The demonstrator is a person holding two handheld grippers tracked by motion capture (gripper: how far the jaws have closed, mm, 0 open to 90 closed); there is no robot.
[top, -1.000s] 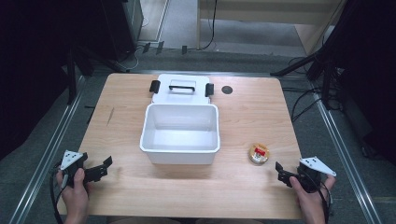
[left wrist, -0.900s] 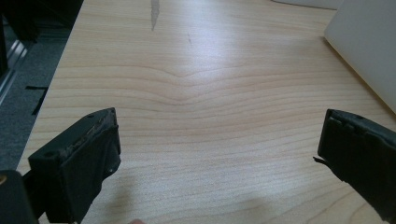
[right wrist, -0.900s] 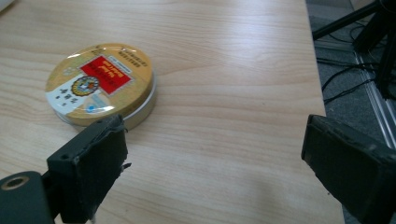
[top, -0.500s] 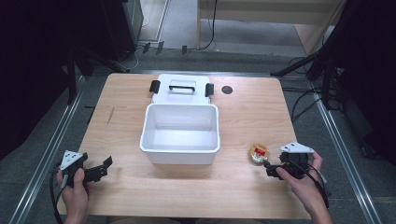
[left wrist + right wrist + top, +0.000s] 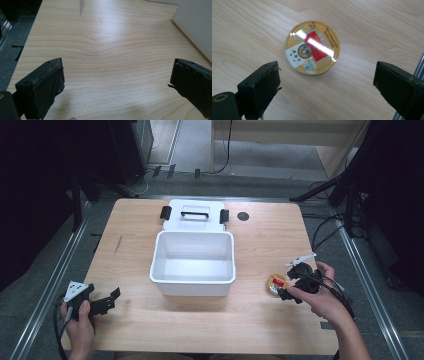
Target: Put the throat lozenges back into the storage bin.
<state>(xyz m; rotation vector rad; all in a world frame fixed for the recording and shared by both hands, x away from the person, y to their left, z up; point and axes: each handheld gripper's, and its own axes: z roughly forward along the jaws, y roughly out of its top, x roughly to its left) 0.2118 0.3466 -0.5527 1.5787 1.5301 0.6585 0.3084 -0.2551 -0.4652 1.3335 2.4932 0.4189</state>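
1. Lying flat on the worktop (image 5: 250,320), the round gold-lidded tin (image 5: 276,284) faces its printed lid straight up; being round, it has no long axis, and it sits just right of the white bin (image 5: 192,262).
2. The right claw (image 5: 287,292) hangs just over the tin's right edge with its jaws wide apart and nothing between the pads; in the right gripper view the tin (image 5: 312,47) lies just beyond the jaw tips.
3. The left claw (image 5: 112,301) sits near the worktop's front left corner, jaws wide apart over bare wood, holding nothing.
4. Against the earlier frames, the right claw has come in from the worktop's right edge to the tin; the left claw, tin and bin have kept their places.
5. The bin's lid (image 5: 194,215) lies behind it.
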